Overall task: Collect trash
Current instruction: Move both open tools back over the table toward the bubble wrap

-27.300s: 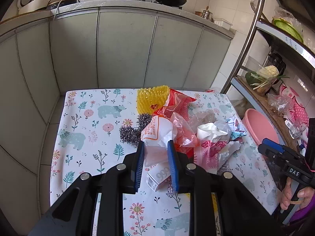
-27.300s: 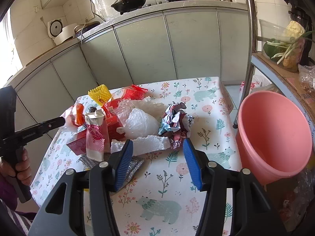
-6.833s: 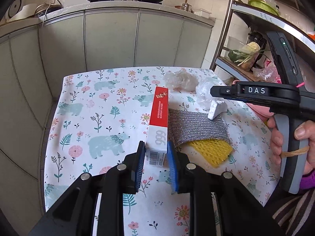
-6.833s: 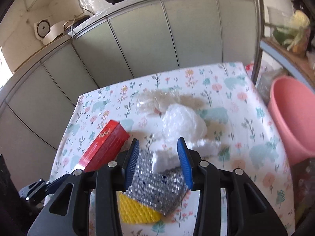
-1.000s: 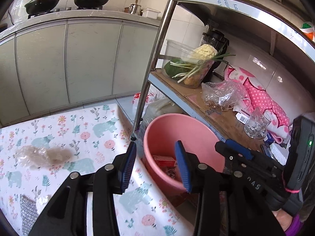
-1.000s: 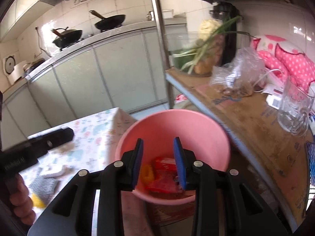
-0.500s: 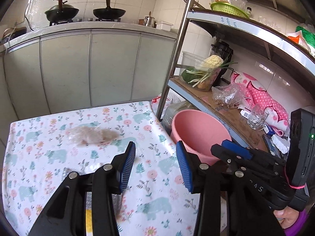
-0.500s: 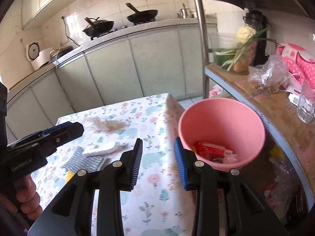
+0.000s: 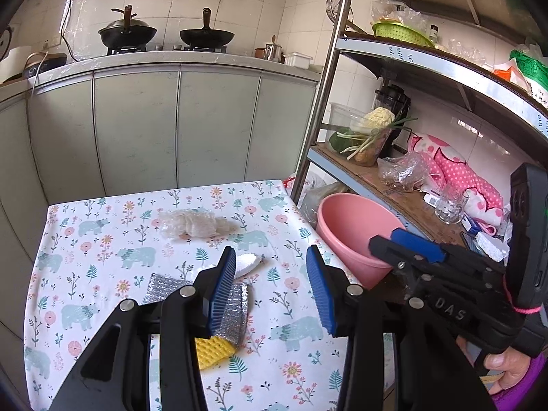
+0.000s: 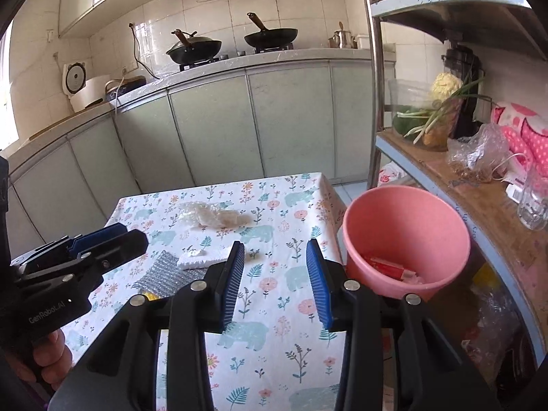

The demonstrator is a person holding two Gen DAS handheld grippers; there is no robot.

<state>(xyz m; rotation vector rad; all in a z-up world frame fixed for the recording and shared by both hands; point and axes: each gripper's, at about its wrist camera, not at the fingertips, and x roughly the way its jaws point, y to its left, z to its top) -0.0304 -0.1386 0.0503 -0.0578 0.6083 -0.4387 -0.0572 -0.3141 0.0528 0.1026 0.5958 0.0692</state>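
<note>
My left gripper (image 9: pixel 272 287) hangs open over the near part of the flowered table (image 9: pixel 102 239), nothing between its pads. Just past it lie a white foam piece (image 9: pixel 247 262), a silver pad (image 9: pixel 230 310) and yellow mesh (image 9: pixel 214 347), both partly behind the left finger. Crumpled clear plastic (image 9: pixel 191 224) rests farther back. My right gripper (image 10: pixel 274 284) is open and empty above the table's right side. The pink bucket (image 10: pixel 404 236) stands off the table's right edge, with a red box (image 10: pixel 385 267) inside. The foam piece (image 10: pixel 202 258) and the clear plastic (image 10: pixel 212 217) also appear in the right wrist view.
A metal shelf rack (image 9: pixel 320 102) rises right of the table and bucket, carrying a tub of vegetables (image 9: pixel 366 137), plastic bags and a glass (image 9: pixel 448 205). Pale green cabinets (image 9: pixel 137 126) close off the back, with woks on the counter.
Both grippers drew back from over the pink bucket and swung left toward the table. The foam, silver pad and yellow mesh came into view. The right jaws widened slightly.
</note>
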